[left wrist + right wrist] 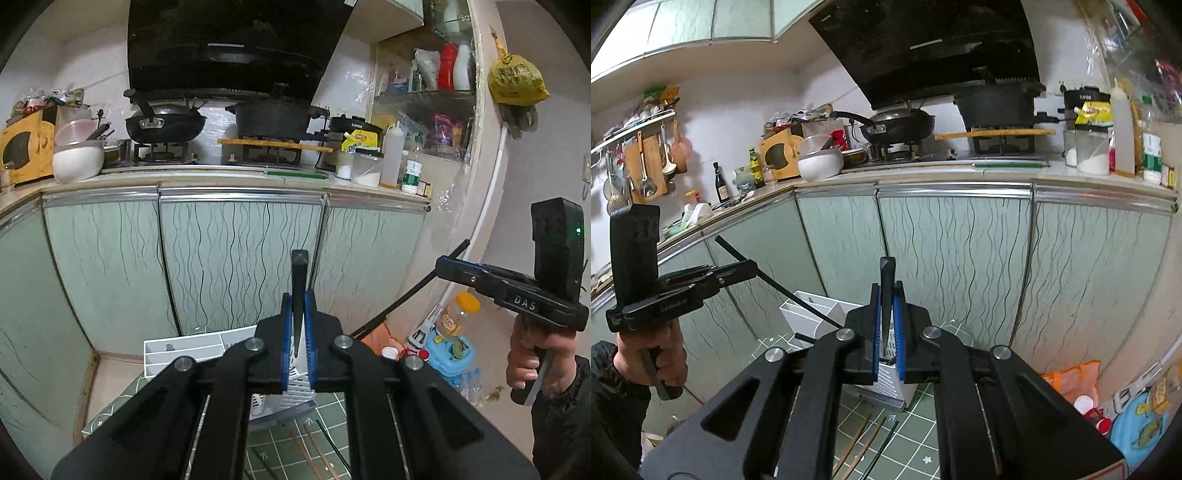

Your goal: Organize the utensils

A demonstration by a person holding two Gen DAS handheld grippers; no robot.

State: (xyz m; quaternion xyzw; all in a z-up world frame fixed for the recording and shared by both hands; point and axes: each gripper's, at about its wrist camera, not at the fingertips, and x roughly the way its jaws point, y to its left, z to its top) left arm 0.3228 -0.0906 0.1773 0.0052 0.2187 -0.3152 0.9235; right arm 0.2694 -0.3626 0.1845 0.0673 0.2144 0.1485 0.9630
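Left tool (299, 325): blue pads pressed onto a black chopstick (299, 280), which points forward and up past the tips.
Right tool (887, 321): pads pinching another black chopstick (887, 284), held the same way.
Left tool, seen from the right wrist: its stick runs slantwise through the pads, upper end towards the cabinets (960, 258).
Holder (827, 314): white, with compartments, standing on the green tiled bench (916, 424) beyond both tools.
Loose chopsticks (860, 443): two wooden and one dark, lying on the bench just before the holder.
Hands: one grips each handle, right hand (528, 354), left hand (661, 350).
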